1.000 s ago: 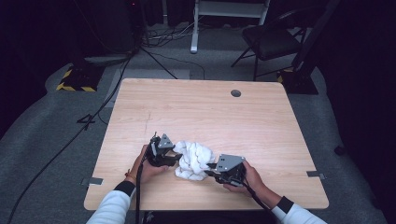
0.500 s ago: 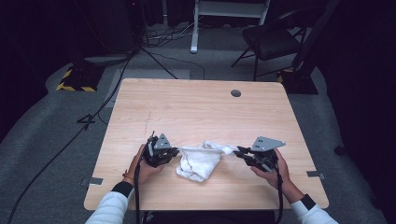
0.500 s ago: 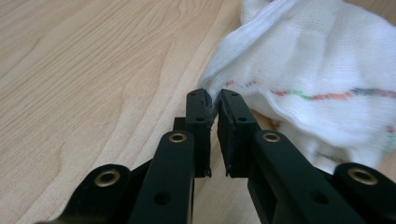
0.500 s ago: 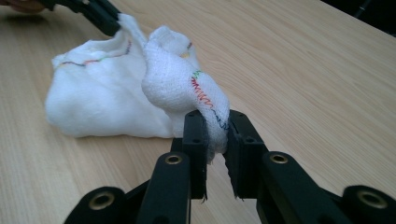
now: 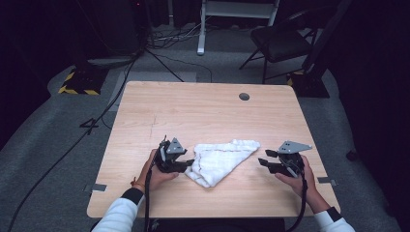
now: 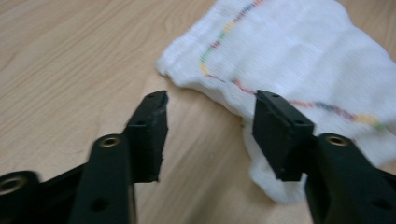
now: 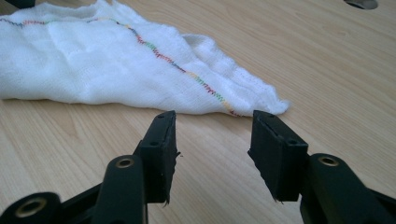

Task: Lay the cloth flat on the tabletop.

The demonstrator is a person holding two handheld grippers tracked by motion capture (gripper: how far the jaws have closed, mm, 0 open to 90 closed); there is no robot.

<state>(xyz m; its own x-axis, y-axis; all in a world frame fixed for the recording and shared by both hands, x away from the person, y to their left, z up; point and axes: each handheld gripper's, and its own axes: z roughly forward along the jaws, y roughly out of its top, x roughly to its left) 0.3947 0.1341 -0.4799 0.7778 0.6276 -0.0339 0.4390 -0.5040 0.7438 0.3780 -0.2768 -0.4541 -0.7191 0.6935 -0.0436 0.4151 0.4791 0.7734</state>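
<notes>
A white cloth with a multicoloured stitched line lies spread in a rough triangle on the wooden table, near its front edge. My left gripper rests at the cloth's left end, and its jaws have just been opening. In the left gripper view the cloth's folded edge lies just past the left gripper, with nothing between the pads. My right gripper is a short way off the cloth's right tip, jaws also just opened. The right gripper frames bare wood in front of the cloth's pointed corner.
A round cable hole sits near the table's far edge. Beyond the table, a dark chair, a white stand and cables lie on the grey floor. Bare wood stretches behind the cloth.
The cloth was a bunched heap between the grippers. The right gripper drew one end out to the right, spreading it flat, then let go. The left gripper also opened.
</notes>
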